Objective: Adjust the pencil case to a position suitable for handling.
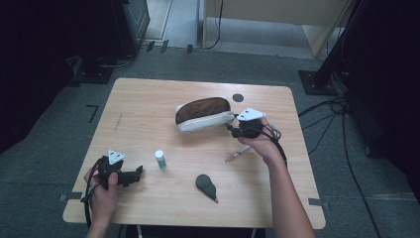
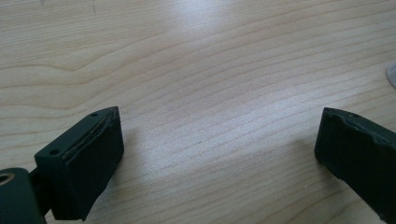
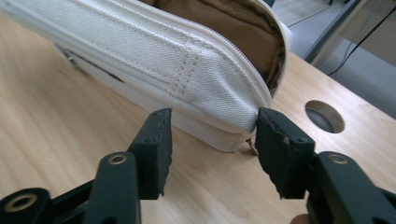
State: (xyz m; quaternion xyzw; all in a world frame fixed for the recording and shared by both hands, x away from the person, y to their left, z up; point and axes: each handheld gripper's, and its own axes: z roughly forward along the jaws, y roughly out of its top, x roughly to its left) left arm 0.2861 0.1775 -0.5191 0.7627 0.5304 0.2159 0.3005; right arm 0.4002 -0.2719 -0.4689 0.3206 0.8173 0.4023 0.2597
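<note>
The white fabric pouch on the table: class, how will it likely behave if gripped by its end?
The pouch looks like soft canvas, so it probably sags. Its zip stands open, so it may deform under the right tool.

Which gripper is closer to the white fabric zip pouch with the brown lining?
Right. The right gripper is at the white fabric zip pouch, jaws open around its end. The left gripper rests open near the table's front left, far off.
</note>
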